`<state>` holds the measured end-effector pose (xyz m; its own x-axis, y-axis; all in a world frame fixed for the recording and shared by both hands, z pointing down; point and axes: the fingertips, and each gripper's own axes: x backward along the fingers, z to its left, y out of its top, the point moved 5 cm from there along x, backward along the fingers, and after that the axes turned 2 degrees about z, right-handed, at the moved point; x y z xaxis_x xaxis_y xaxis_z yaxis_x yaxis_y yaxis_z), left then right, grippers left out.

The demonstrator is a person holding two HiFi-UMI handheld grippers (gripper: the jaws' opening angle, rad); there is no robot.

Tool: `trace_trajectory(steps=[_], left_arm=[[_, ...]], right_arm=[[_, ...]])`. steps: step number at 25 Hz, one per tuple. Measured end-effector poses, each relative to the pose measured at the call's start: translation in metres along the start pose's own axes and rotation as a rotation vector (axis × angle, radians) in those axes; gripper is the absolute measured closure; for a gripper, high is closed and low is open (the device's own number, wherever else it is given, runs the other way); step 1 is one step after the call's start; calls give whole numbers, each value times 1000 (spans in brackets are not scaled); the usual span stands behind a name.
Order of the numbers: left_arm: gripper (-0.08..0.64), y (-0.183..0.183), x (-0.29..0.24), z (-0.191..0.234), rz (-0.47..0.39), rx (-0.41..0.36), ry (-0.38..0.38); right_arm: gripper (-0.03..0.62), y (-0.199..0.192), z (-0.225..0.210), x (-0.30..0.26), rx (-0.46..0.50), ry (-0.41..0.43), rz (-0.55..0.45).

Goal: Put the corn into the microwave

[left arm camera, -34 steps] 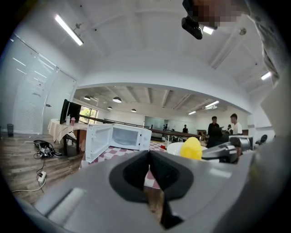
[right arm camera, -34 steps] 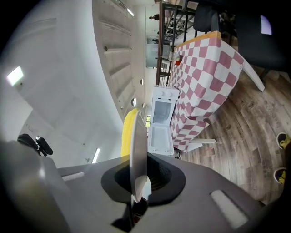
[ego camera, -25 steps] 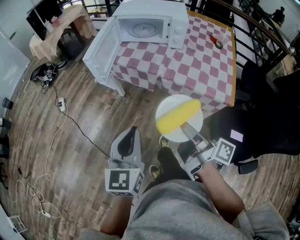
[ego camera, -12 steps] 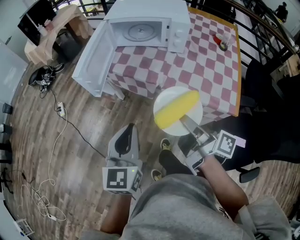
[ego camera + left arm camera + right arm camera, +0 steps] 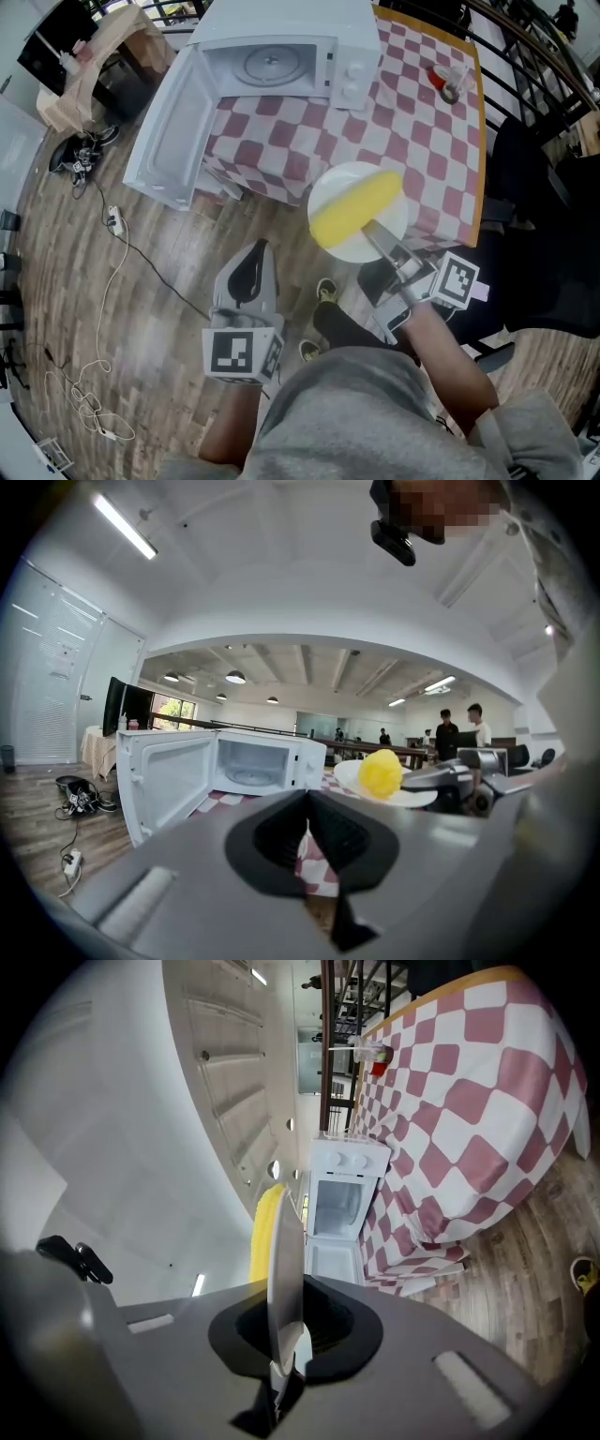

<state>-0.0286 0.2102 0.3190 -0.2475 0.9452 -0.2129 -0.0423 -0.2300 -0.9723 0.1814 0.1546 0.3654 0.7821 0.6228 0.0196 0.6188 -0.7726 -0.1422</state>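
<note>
Corn (image 5: 356,214): lying diagonally across a plate (image 5: 330,187), in the air just in front of the counter (image 5: 412,122), well short of the microwave (image 5: 281,56). Not yet inside.

R hand-held gripper (image 5: 377,239): pinching the plate's near rim, jaws nearly together w/ only the thin rim between them; in the right gripper view, showing the plate (image 5: 284,1279) edge-on w/ corn (image 5: 262,1232) beside it.

L hand-held gripper (image 5: 255,272): hanging over the floor (image 5: 122,309), jaw tips meeting, gripping nothing, touching nothing; pointing toward the microwave (image 5: 253,761) in the left gripper view.

Counting: 1 corn, 1 plate, 1 microwave, 2 hand-held grippers, 1 marker cube on each.

Materials/shapes: corn showing as a fat yellow cylinder w/ rounded ends. Plate looking round, white, smooth, thin. Microwave being a white box, door (image 5: 169,141) swinging fully open to the left, round glass turntable showing inside, 2 knobs at right. Counter wearing a pink-and-white checked cloth w/ an orange edge. Floor being wood-look planks, w/ a thin cable (image 5: 122,262) trailing across.
</note>
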Motion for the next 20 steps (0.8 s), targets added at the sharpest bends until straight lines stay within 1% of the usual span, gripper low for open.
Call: trace_trajectory(steps=[4, 11, 20], left_arm=[[551, 0, -13, 1, 12, 18, -1], [551, 4, -34, 0, 31, 7, 7], [551, 12, -61, 0, 35, -2, 19]], right_arm=[[586, 12, -3, -7, -2, 0, 7], [586, 30, -8, -19, -4, -2, 30], [586, 51, -16, -35, -12, 1, 50]])
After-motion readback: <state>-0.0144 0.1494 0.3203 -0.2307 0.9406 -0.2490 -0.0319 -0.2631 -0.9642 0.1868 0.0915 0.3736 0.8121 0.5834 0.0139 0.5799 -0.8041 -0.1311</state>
